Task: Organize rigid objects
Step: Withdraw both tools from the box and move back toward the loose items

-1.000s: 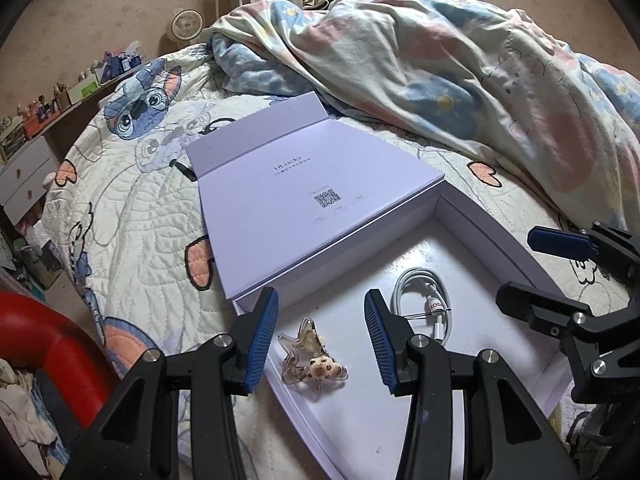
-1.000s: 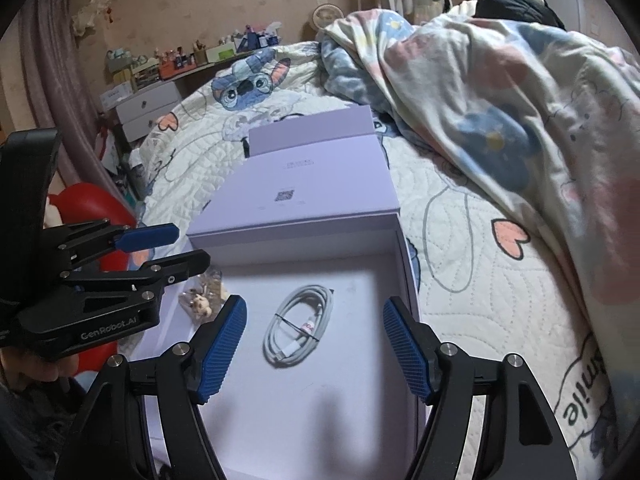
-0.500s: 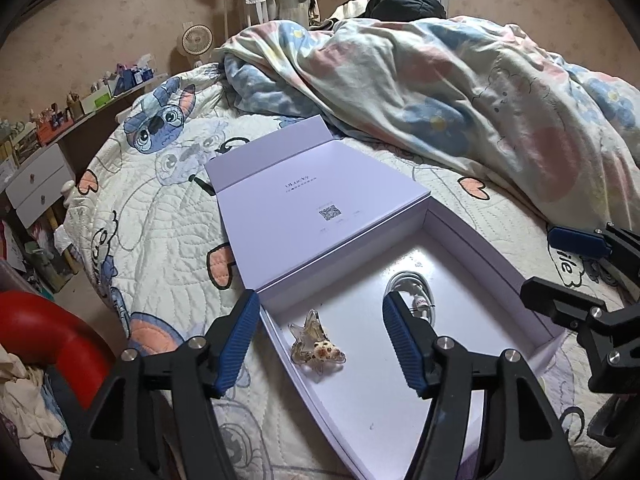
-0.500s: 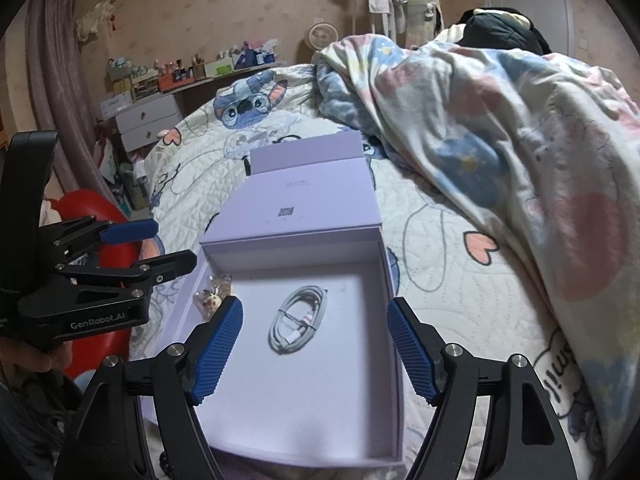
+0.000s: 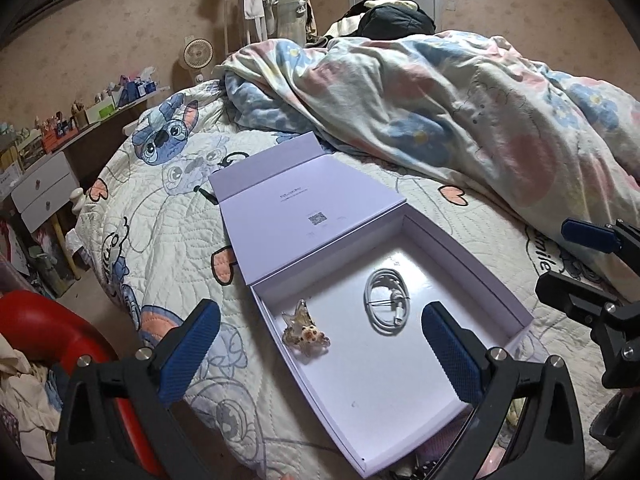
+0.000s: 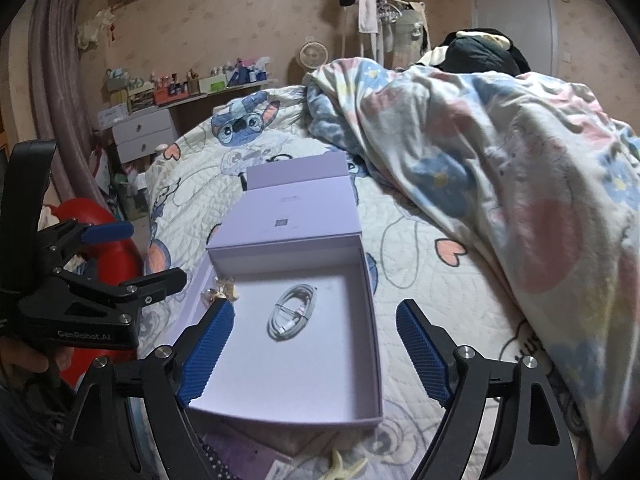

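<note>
Both empty and spread wide above the open box (image 5: pixel 516 312) between placements, left gripper (image 5: pixel 320 344) and right gripper (image 6: pixel 316 344) with cable (image 5: pixel 387 305) and star charm (image 5: pixel 306 330) just ahead inside, next pickup possibly the pale clip (image 6: pixel 346 467) below.

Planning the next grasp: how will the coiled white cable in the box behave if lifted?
The coiled white cable is probably light. A thin tie across its loops should keep the coil together, though it will likely sag. If pushed, it probably slides on the lavender box floor.
</note>
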